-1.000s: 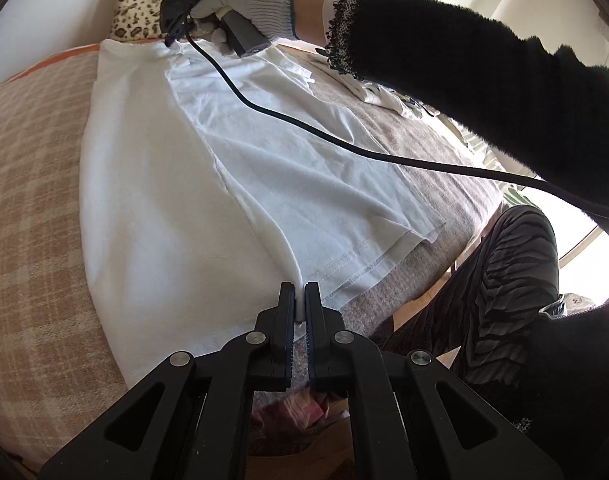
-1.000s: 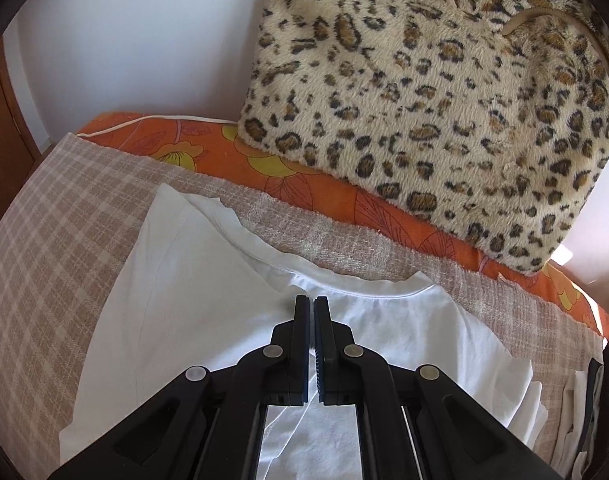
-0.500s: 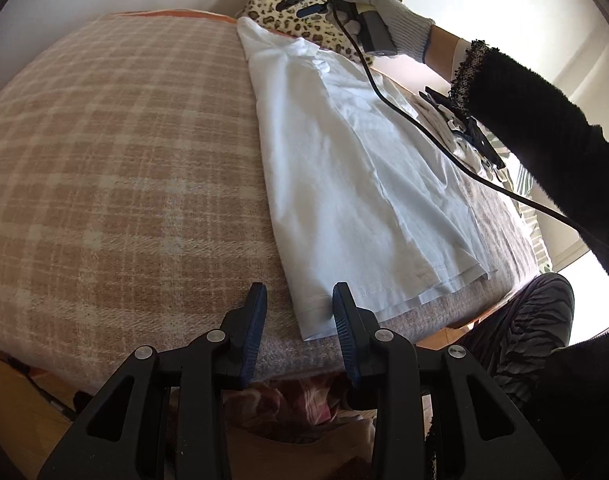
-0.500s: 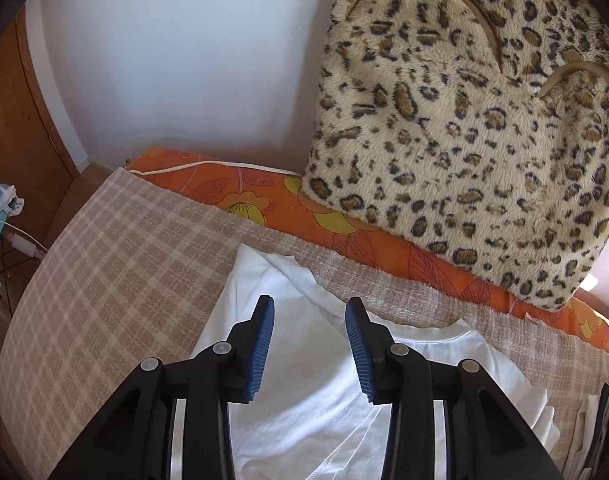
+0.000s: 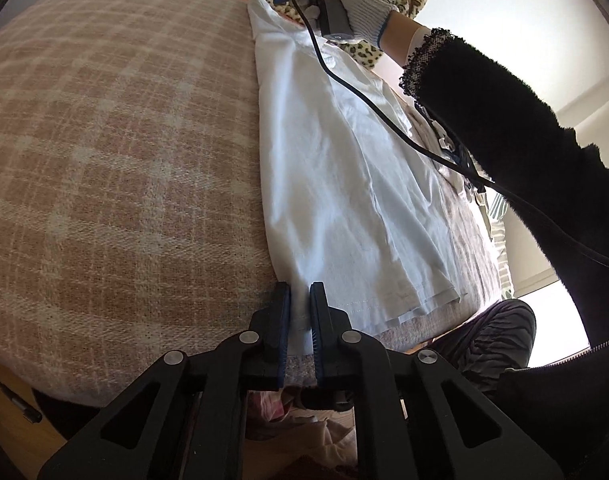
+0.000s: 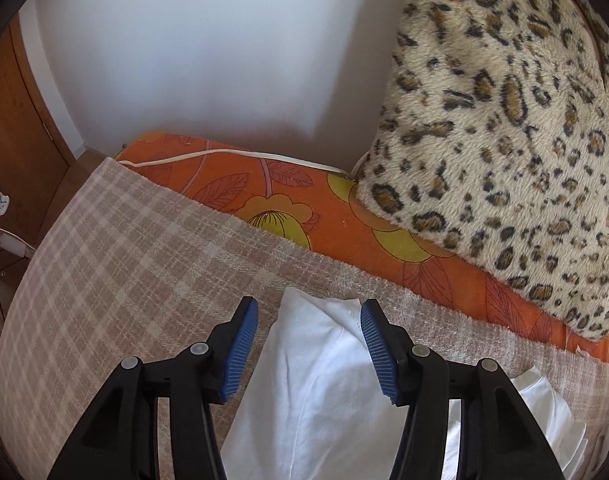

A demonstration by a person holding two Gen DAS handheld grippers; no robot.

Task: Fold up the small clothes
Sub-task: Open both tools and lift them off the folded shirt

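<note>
A white shirt (image 5: pixel 344 184), folded into a long strip, lies on the plaid blanket (image 5: pixel 124 160). My left gripper (image 5: pixel 297 308) is at the shirt's near hem corner. Its jaws are closing, with the hem pinched between the pads. In the right wrist view the shirt's far shoulder corner (image 6: pixel 316 360) lies between and below the blue pads (image 6: pixel 240 348) of my right gripper (image 6: pixel 309 340). Those jaws are opening and do not press the cloth. In the left wrist view a gloved hand (image 5: pixel 352 4) holds the right gripper over that far end.
A leopard-print cushion (image 6: pixel 504 120) leans on the wall behind an orange floral sheet (image 6: pixel 284 208). More folded clothes (image 5: pixel 444 140) lie to the shirt's right. A black cable (image 5: pixel 384 112) hangs across the shirt. The person's leg (image 5: pixel 492 332) is by the bed edge.
Both grippers let go of the shirt's folded-over edge and moved left to its outer edge. The left has closed again on the hem corner. The right has opened wider.
</note>
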